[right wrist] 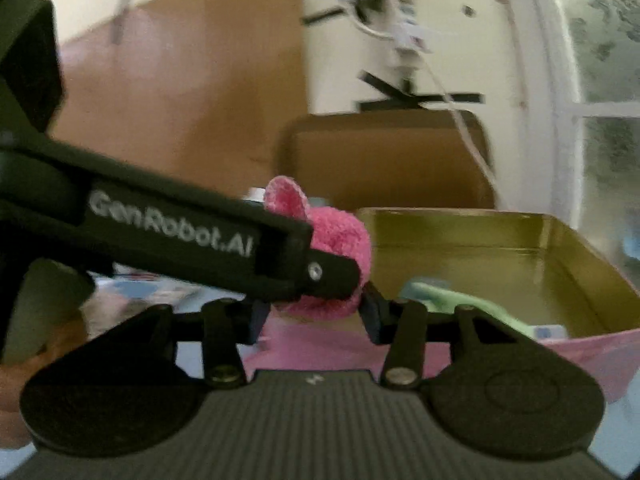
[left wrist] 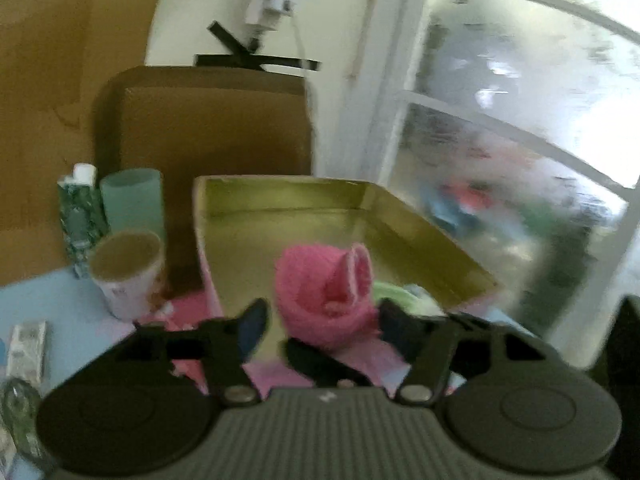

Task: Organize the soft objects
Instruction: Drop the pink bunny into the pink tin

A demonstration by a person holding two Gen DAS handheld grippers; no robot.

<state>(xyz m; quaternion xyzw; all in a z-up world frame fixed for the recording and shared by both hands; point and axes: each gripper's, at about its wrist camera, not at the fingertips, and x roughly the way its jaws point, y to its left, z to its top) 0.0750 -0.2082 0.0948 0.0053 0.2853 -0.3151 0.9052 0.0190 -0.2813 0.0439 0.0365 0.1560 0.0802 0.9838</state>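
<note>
This looks like a room in a home. A white-framed window (left wrist: 520, 128) with frosted glass stands just right of a cardboard box (left wrist: 208, 120), and cups (left wrist: 128, 272) and a tube (left wrist: 76, 216) crowd a table (left wrist: 48, 304) left of that box.

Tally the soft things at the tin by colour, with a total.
Pink: 1, the knitted toy
Green: 1, the cloth in the tin
Total: 2
</note>
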